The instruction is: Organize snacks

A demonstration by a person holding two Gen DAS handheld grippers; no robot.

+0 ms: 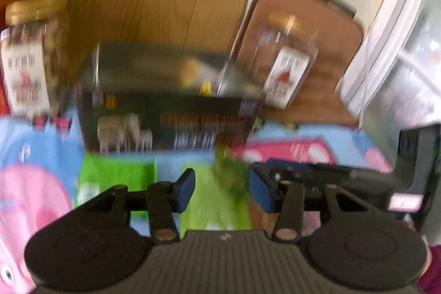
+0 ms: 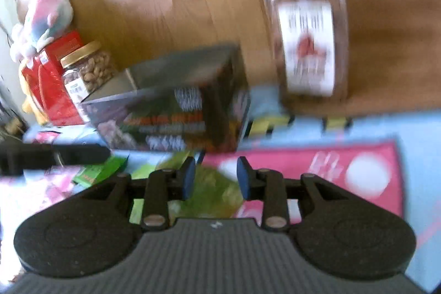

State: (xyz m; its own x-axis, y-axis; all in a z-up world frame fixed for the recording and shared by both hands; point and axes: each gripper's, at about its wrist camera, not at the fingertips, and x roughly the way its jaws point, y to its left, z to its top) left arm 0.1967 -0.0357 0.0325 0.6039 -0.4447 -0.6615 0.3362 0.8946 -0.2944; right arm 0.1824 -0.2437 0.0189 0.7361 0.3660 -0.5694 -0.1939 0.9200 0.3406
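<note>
Just ahead of your left tool (image 1: 222,190), spread wide and empty, the green snack packets (image 1: 217,194) lie loose on the mat, with your right tool (image 2: 215,178) (also parted, pinching nothing) poised above one, presumably to gather them beside the dark box (image 1: 168,117).

The dark snack box (image 2: 176,104) blocks the mat's (image 2: 413,128) back edge ahead of both grippers. Right of it, an open gap runs to the labelled jar (image 2: 307,46), seemingly on bare wood; green packets (image 1: 115,175) clutter the near mat.
</note>
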